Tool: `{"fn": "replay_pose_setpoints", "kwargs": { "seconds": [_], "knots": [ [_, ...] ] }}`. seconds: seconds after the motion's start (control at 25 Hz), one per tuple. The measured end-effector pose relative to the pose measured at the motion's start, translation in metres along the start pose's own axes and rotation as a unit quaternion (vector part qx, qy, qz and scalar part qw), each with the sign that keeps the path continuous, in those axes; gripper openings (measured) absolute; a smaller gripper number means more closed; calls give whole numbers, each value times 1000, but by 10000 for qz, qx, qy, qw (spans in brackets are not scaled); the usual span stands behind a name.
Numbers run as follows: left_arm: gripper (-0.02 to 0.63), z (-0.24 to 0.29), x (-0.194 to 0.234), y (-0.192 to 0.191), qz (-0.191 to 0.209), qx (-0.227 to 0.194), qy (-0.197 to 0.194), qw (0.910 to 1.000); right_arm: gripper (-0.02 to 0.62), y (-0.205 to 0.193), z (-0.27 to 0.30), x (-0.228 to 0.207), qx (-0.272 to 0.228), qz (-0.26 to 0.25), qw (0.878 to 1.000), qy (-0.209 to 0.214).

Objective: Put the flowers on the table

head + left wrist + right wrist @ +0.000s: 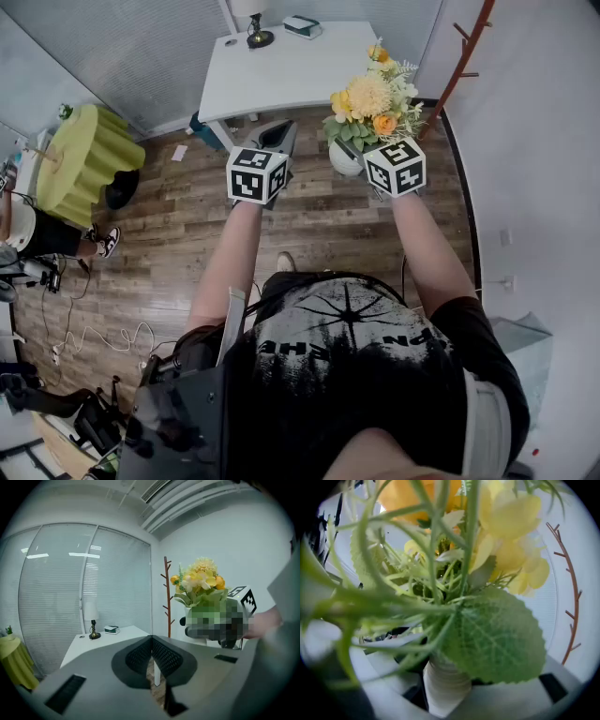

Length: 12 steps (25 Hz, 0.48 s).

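Observation:
A bunch of yellow and orange flowers (370,98) stands in a ribbed white vase (341,161), held up above the wooden floor. My right gripper (361,161) is shut on that vase; in the right gripper view the vase (445,686) sits between the pale jaws under a big green leaf (494,639). My left gripper (279,131) is shut and holds nothing; its dark pads (140,656) meet at the tip. The white table (281,70) lies just ahead of both grippers. From the left gripper view the flowers (201,581) hang to the right.
A small lamp (255,33) and a box (302,26) stand at the table's far edge. A wooden coat rack (459,56) rises to the right by the wall. A yellow-green draped round table (84,159), a seated person (37,234) and floor cables are at the left.

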<state>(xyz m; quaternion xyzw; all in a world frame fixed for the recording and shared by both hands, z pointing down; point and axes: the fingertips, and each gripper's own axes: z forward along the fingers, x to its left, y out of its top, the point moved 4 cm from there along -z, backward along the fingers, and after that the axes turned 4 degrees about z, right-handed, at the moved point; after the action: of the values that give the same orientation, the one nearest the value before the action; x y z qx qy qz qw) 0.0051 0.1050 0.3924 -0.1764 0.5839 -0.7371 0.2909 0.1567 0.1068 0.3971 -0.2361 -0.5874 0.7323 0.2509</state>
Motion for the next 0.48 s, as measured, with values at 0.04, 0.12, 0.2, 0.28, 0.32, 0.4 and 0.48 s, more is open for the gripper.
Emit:
{"fn": "replay_pose_setpoints", "kwargs": {
  "seconds": [0.04,0.12,0.2,0.28,0.32,0.4,0.48],
  "knots": [
    [11,0,0,1,8,0,4,10000,255,-1,0,0,1,3,10000,2],
    [11,0,-1,1,24,3,8,10000,255,-2,-1,0,-4,10,10000,4],
    [11,-1,-1,1,34,9,12,10000,255,-1,-2,1,-25,9,10000,3],
    [11,-1,-1,1,37,11,22,10000,255,0,-2,1,-61,-9,10000,9],
    [11,-2,-1,1,36,13,29,10000,255,1,-2,2,-77,-17,10000,20],
    [11,-2,0,1,31,17,41,10000,255,2,-1,2,-73,-13,10000,43],
    [11,-2,1,1,26,19,47,10000,255,1,0,2,-50,7,10000,63]
  ]
}}
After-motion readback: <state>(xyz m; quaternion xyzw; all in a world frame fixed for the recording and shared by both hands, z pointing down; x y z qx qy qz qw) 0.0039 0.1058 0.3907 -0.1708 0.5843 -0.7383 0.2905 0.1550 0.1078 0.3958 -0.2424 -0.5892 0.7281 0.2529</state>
